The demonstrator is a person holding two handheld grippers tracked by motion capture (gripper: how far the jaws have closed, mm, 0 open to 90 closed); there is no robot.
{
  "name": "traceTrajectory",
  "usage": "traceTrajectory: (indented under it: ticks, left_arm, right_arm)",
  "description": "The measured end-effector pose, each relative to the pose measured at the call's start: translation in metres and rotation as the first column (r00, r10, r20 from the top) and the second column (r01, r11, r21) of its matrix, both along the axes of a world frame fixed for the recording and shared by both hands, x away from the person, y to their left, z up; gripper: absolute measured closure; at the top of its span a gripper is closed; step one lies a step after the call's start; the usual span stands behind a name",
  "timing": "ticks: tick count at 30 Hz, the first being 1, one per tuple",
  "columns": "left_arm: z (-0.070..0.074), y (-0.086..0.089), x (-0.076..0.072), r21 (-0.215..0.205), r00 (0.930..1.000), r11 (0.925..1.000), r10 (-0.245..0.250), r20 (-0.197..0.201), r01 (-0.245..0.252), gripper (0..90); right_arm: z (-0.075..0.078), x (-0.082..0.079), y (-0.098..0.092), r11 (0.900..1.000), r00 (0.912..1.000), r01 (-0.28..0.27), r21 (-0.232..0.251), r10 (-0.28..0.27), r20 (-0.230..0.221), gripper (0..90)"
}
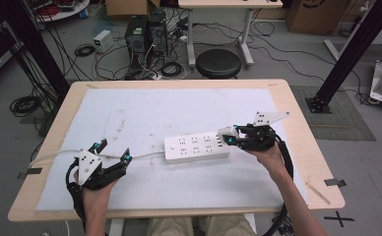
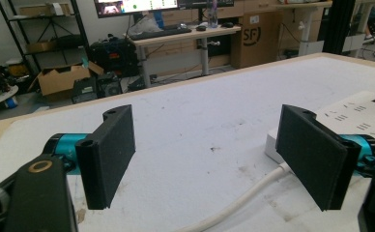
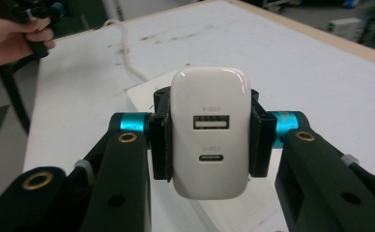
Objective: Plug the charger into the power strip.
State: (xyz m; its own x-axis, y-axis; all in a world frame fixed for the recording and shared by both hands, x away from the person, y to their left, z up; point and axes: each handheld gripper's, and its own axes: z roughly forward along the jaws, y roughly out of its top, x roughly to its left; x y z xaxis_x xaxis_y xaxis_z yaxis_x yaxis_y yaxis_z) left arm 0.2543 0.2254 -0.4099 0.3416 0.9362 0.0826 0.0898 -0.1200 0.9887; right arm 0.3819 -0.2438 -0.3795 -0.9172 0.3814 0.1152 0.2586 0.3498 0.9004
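Note:
A white power strip [image 1: 196,147] lies in the middle of the table on the white mat, its cord [image 1: 56,155] running off to the left. My right gripper [image 1: 231,137] is at the strip's right end, shut on a white USB charger [image 3: 209,130] whose two ports face the right gripper view's camera. The charger [image 1: 226,132] sits just above the strip's right end; contact with the strip is unclear. My left gripper [image 1: 112,151] rests at the front left, open and holding nothing, its pads [image 2: 110,154] standing wide apart over the cord [image 2: 238,203], with the strip [image 2: 354,116] to its right.
The white mat [image 1: 144,113] covers most of the wooden table [image 1: 297,128]. A black stool [image 1: 218,63] stands behind the far edge, with cables and computer cases on the floor. A small stick [image 1: 317,191] lies near the table's right front corner.

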Motion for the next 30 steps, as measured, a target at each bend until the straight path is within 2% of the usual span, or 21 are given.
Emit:
traceTrajectory:
  ticks: [1, 3, 4, 6, 7, 8, 9, 11, 12, 14, 16, 17, 18, 19, 24, 27, 30]
  left_arm:
    - [0.000, 0.000, 0.000, 0.004, 1.0000, 1.0000, -0.005, -0.003, 0.005, 21.8]
    - [-0.001, 0.000, -0.001, 0.003, 1.0000, 1.0000, -0.004, -0.003, 0.004, 21.8]
    - [-0.001, 0.000, -0.001, 0.001, 1.0000, 1.0000, -0.002, -0.004, 0.002, 21.9]
    - [-0.001, 0.001, -0.002, 0.000, 1.0000, 1.0000, -0.001, -0.001, 0.001, 21.8]
    - [-0.001, 0.001, -0.002, 0.000, 1.0000, 1.0000, -0.001, -0.001, 0.001, 21.8]
    - [-0.001, 0.001, -0.002, -0.005, 1.0000, 1.0000, 0.000, 0.001, 0.000, 21.8]
    - [-0.001, 0.001, -0.003, 0.000, 1.0000, 1.0000, -0.002, 0.000, 0.002, 21.8]
    - [-0.001, 0.002, -0.004, 0.000, 1.0000, 1.0000, -0.004, 0.001, 0.004, 21.8]
    - [-0.001, 0.002, -0.005, 0.000, 1.0000, 1.0000, -0.004, 0.002, 0.004, 21.8]
    - [-0.001, 0.003, -0.006, -0.005, 1.0000, 1.0000, 0.001, 0.002, -0.001, 21.8]
    - [-0.001, 0.005, -0.007, -0.002, 1.0000, 1.0000, 0.003, 0.001, -0.003, 21.8]
    - [-0.002, 0.007, -0.009, -0.008, 1.0000, 0.9999, 0.010, 0.000, -0.010, 21.8]
    - [-0.002, 0.007, -0.009, -0.008, 1.0000, 0.9999, 0.010, 0.000, -0.010, 21.8]
    - [-0.002, 0.008, -0.010, -0.004, 0.9999, 0.9999, 0.011, -0.001, -0.011, 21.8]
    - [-0.001, 0.009, -0.012, -0.008, 0.9999, 0.9999, 0.014, -0.003, -0.014, 21.8]
    - [-0.002, 0.010, -0.012, -0.005, 0.9998, 0.9998, 0.019, -0.005, -0.019, 21.8]
    - [-0.003, 0.012, -0.013, -0.012, 0.9997, 0.9997, 0.023, -0.011, -0.024, 21.8]
  right_arm:
    - [0.002, 0.003, 0.002, 1.000, 0.9998, -0.021, -0.020, 0.021, -0.007, 63.0]
    - [0.005, 0.008, 0.008, 0.995, 0.9978, -0.065, -0.073, 0.065, 0.008, 63.0]
    - [0.007, 0.010, 0.011, 0.991, 0.9960, -0.089, -0.105, 0.089, -0.002, 63.0]
    - [0.011, 0.016, 0.019, 0.978, 0.9923, -0.120, -0.168, 0.123, 0.009, 63.0]
    - [0.011, 0.016, 0.019, 0.978, 0.9923, -0.120, -0.168, 0.123, 0.009, 63.0]
    - [0.012, 0.018, 0.023, 0.971, 0.9899, -0.138, -0.195, 0.142, 0.006, 63.0]
    - [0.016, 0.025, 0.029, 0.955, 0.9840, -0.173, -0.240, 0.178, 0.000, 63.0]
    - [0.018, 0.031, 0.035, 0.940, 0.9790, -0.198, -0.279, 0.204, -0.010, 63.1]
    - [0.019, 0.036, 0.038, 0.934, 0.9759, -0.209, -0.291, 0.218, -0.002, 63.1]
    - [0.020, 0.042, 0.042, 0.922, 0.9727, -0.225, -0.314, 0.231, -0.018, 63.1]
    - [0.020, 0.044, 0.043, 0.919, 0.9713, -0.232, -0.320, 0.236, -0.027, 63.1]
    - [0.020, 0.050, 0.048, 0.903, 0.9682, -0.244, -0.353, 0.248, -0.035, 63.1]
    - [0.020, 0.050, 0.048, 0.903, 0.9682, -0.244, -0.353, 0.248, -0.035, 63.1]
    - [0.020, 0.051, 0.050, 0.898, 0.9667, -0.249, -0.362, 0.253, -0.036, 63.1]
    - [0.023, 0.061, 0.061, 0.852, 0.9513, -0.298, -0.430, 0.302, -0.059, 63.1]
    - [0.024, 0.066, 0.068, 0.809, 0.9448, -0.312, -0.499, 0.320, -0.073, 63.1]
    - [0.024, 0.072, 0.074, 0.772, 0.9324, -0.338, -0.538, 0.353, -0.079, 63.1]
